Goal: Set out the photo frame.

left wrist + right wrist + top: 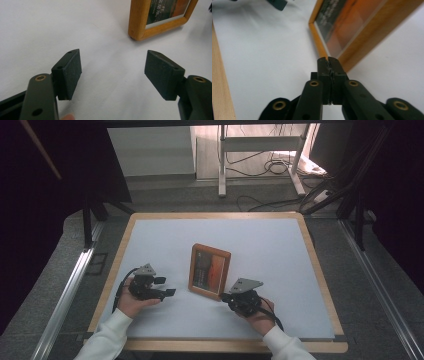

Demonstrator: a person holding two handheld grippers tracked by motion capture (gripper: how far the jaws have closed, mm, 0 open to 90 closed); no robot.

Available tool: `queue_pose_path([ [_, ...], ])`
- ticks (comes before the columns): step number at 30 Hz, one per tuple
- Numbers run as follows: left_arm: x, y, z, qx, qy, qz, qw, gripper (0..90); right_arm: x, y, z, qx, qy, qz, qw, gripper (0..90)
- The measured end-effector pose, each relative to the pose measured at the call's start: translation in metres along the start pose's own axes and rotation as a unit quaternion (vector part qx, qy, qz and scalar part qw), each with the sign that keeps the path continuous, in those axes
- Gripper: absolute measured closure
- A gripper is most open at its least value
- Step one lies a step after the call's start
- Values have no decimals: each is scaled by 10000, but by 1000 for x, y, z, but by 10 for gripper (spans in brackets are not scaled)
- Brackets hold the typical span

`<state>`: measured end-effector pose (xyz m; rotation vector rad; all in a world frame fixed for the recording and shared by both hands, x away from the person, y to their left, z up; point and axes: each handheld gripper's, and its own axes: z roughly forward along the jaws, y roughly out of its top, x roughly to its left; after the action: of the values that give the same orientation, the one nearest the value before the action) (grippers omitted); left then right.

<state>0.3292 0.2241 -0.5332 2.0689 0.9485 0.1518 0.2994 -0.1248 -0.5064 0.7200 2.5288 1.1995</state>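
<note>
Colours on the table
Honey-brown wooden frame [210,271] holds an orange-and-dark-green picture; white table [270,250] has pale wood edging; 2 claws black.

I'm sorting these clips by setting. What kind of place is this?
Probably a lab recording station: a white-topped table with a wooden rim, loose black cables on the floor, dark curtains around it.

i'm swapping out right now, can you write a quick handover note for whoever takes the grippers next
Left gripper: open, empty, low over the white table top, pointing at the wooden picture frame from its left.
Right gripper: shut, holding nothing, tips at the frame's near corner.
Frame: lies flat mid-table, glass up.
Done: nothing visibly moved or gripped.
Left: probably get hold of the frame; the right would need to open first.
</note>
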Motion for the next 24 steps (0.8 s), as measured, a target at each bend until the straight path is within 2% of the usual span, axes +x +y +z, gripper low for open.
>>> queue_pose_path([
  [7,-2,0,1,17,-7,18,10000,297,10,2,18,187,108,-161,9996,900],
  [11,-2,0,1,-6,-39,3,10000,297,8,-1,29,315,80,-180,9993,900],
  [15,-1,0,0,-20,-53,-23,10000,297,3,-3,30,331,26,-136,9994,900],
  [17,0,-1,0,-21,-47,-37,10000,297,-1,-5,30,297,82,-81,9995,900],
  [24,-1,-2,-1,-21,-25,-30,10000,296,-3,-6,28,304,27,-119,9995,900],
])
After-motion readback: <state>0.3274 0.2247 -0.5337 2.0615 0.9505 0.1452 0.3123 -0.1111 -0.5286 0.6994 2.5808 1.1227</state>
